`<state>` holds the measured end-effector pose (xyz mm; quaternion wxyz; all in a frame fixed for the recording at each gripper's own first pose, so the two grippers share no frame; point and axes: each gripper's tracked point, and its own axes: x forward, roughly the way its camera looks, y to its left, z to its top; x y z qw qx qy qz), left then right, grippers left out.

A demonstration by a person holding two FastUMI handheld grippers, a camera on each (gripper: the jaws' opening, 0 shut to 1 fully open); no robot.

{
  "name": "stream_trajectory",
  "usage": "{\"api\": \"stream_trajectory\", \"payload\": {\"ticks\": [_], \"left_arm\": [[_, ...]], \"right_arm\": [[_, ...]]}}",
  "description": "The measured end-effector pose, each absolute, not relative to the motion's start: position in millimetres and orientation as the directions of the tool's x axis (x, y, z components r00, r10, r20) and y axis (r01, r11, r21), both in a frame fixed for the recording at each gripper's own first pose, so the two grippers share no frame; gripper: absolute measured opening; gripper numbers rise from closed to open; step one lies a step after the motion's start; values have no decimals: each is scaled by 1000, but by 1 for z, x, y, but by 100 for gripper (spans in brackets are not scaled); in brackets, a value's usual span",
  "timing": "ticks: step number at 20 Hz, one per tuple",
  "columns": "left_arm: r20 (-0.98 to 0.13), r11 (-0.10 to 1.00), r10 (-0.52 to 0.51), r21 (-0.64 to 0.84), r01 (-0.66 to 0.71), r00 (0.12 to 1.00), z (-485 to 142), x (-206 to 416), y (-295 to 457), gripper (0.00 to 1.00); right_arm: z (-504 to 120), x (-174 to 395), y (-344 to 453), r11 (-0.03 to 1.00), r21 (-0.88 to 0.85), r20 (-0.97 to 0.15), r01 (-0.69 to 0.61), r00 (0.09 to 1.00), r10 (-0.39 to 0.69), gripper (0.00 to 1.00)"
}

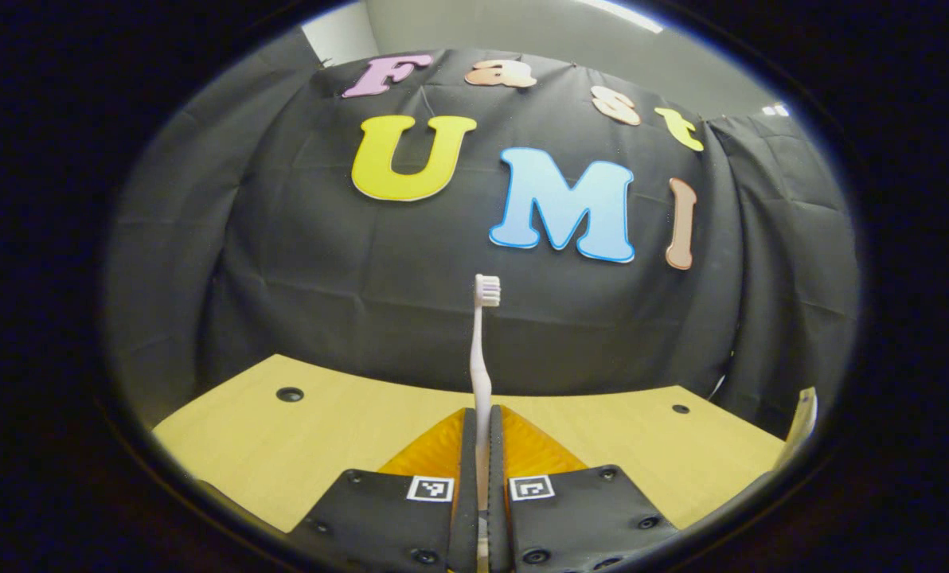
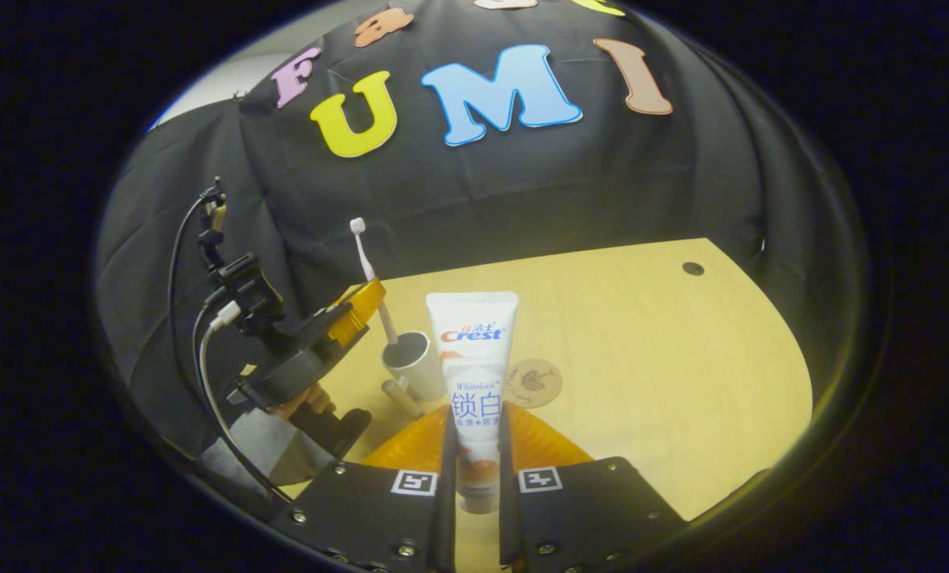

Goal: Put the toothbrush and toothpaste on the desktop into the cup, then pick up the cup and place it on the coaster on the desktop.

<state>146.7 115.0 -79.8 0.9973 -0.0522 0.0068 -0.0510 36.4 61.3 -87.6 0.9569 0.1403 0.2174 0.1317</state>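
Note:
In the left gripper view my left gripper (image 1: 482, 426) is shut on a pale toothbrush (image 1: 481, 350) that stands upright, bristle head on top. The right gripper view shows that left gripper (image 2: 353, 312) farther off at the left, holding the toothbrush (image 2: 367, 267) tilted, its lower end at the mouth of a white cup (image 2: 415, 364) with a handle. My right gripper (image 2: 477, 414) is shut on a white toothpaste tube (image 2: 474, 358), held upright just in front of the cup. A round brown coaster (image 2: 532, 382) lies flat on the table, right of the cup.
The light wooden table (image 2: 642, 358) has small round holes (image 1: 289, 394) near its back edge. Black cloth closes the back and sides. A hand and grey sleeve (image 2: 275, 442) with cables hold the left gripper at the table's left.

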Motion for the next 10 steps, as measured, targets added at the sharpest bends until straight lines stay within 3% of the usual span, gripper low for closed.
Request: {"api": "stream_trajectory", "payload": {"ticks": [10], "left_arm": [[-85, 998, -57, -12, 56, 995, -145, 177, 118, 11]], "right_arm": [[-99, 51, 59, 923, 337, -432, -185, 840, 327, 22]]}}
